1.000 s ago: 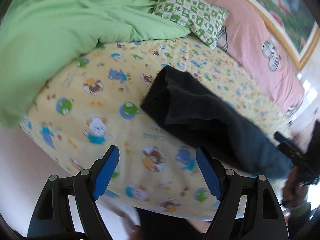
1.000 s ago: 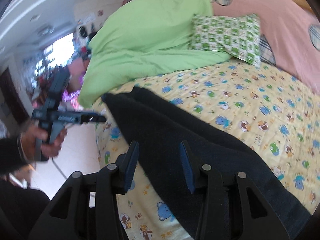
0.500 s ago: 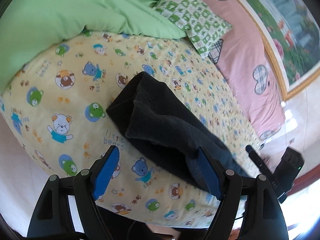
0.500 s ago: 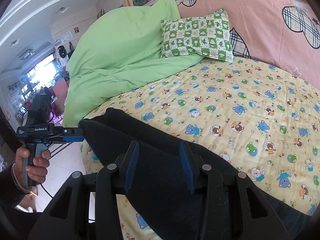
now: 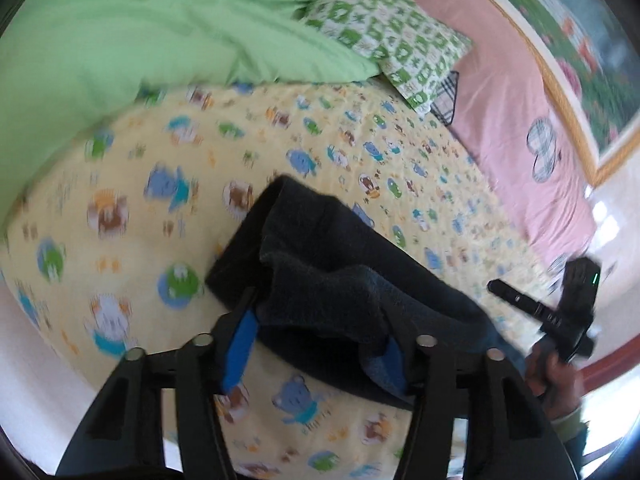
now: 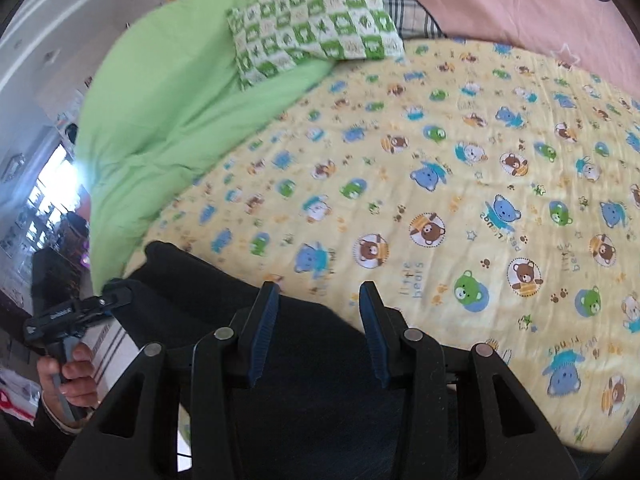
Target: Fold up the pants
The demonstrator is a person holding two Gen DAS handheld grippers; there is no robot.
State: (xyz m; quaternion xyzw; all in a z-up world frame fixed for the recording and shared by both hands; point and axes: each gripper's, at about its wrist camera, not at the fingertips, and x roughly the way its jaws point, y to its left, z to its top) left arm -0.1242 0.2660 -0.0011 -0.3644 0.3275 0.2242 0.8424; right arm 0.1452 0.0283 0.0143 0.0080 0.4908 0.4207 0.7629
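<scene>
Dark pants (image 5: 340,280) lie in a long strip on the yellow bear-print sheet (image 5: 120,220). My left gripper (image 5: 316,354) straddles their bunched near end. Its jaws are closing, with fabric between the blue pads and draped over the right one. In the right wrist view the same gripper (image 6: 116,296) sits at the far left corner of the pants (image 6: 312,420), a hand beneath it. My right gripper (image 6: 318,332) hovers partly open over the pants' edge with nothing clamped. The left wrist view shows this gripper (image 5: 492,286) at the right, past the pants' other end.
A green duvet (image 5: 160,40) is heaped at the back left, with a green checked pillow (image 5: 384,36) beside it. A pink headboard cover (image 5: 500,92) runs along the far side. Open sheet (image 6: 480,160) spreads right of the pants. Floor lies beyond the bed's near edges.
My left gripper moved in onto the end of the pants and its jaws narrowed around the fabric. The right gripper slid sideways along the pants and rolled, and its opening stayed the same.
</scene>
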